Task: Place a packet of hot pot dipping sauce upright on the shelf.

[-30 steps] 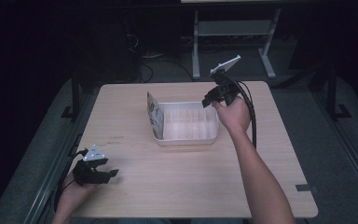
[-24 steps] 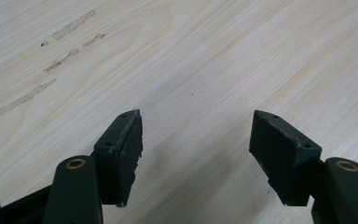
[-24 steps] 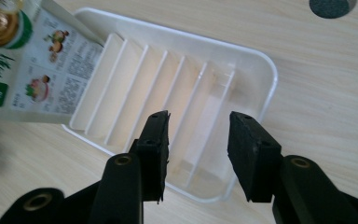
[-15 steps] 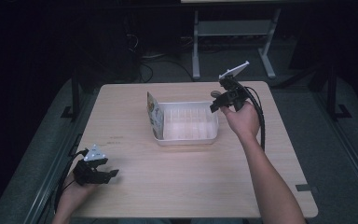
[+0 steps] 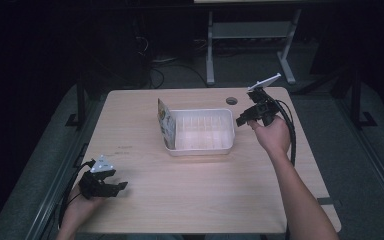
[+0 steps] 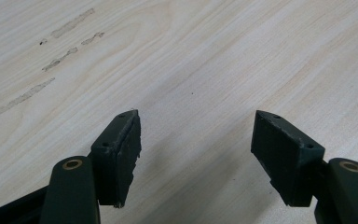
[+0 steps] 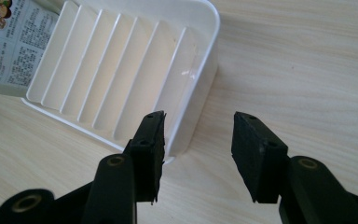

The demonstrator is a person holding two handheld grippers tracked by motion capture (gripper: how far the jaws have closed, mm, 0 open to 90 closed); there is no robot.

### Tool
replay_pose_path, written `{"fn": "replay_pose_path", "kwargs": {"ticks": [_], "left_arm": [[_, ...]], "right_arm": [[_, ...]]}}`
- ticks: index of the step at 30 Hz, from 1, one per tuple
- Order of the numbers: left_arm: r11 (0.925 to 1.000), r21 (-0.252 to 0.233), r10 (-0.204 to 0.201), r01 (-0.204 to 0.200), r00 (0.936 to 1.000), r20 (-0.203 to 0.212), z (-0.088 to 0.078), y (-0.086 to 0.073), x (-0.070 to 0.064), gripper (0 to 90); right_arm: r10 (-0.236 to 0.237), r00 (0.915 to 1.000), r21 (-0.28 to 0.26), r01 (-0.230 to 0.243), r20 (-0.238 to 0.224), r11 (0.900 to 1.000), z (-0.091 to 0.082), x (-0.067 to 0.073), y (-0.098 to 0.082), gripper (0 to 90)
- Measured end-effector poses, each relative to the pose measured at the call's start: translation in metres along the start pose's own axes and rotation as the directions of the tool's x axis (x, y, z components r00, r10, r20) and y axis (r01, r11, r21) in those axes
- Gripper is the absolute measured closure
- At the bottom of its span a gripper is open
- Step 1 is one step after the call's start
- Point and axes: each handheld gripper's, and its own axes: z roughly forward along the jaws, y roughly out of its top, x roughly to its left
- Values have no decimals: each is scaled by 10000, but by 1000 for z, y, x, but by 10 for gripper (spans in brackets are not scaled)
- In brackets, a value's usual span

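A white ribbed tray [image 5: 202, 131] lies mid-table, with a printed card [image 5: 166, 122] standing upright at its left end. My right gripper [image 5: 242, 119] hovers at the tray's right end, and its jaws have just been opening. In the right gripper view the gripper [image 7: 198, 119] is open; its left jaw is over the tray's end wall [image 7: 200, 88] and its right jaw is over bare table, and no pad presses on anything. My left gripper [image 5: 121, 186] rests low at the table's near left. Its jaws [image 6: 196, 121] have also been opening, with only wood grain between them.
The wooden table [image 5: 190, 200] has a round cable hole [image 5: 231, 100] behind the tray and pale scuff marks [image 6: 23, 98] near my left gripper. A white metal frame [image 5: 210, 45] stands on the dark floor beyond the far edge.
My right hand has moved right and a little lower, from over the tray's far right corner to beside its right end. The left hand has stayed put.
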Motion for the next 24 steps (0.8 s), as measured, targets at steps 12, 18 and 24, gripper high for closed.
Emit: {"fn": "replay_pose_path", "kwargs": {"ticks": [12,18,24], "left_arm": [[10000,30,9,-9,10000,-29,0,0,-1,320],[10000,55,36,-36,10000,-47,0,0,-1,317],[10000,-1,17,-17,10000,-75,0,0,-1,316]], "right_arm": [[42,10000,42,-42,30,10000,-2,-15,-16,521],[-94,9998,85,92,192,9999,-3,-19,-22,512],[-32,10000,20,32,36,10000,-3,-24,-29,502]]}}
